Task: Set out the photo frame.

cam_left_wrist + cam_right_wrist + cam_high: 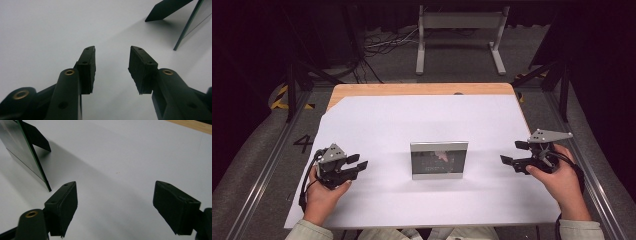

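Both hand-held grippers open and empty, picture frame standing between them.
Left hand-held gripper [358,163] and right hand-held gripper [510,152] flank the silver-edged picture frame [439,160], dark glossy front, upright on a black rear stand [166,8], mid white tabletop [422,115].

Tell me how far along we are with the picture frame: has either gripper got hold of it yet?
Not yet. The picture frame stands upright on its back stand in the middle of the white sheet, untouched. The left gripper and right gripper sit either side of it, jaws open with nothing between them, pointing inward. In hand is the approach; closing in, gripping and handling the frame all look left to do.
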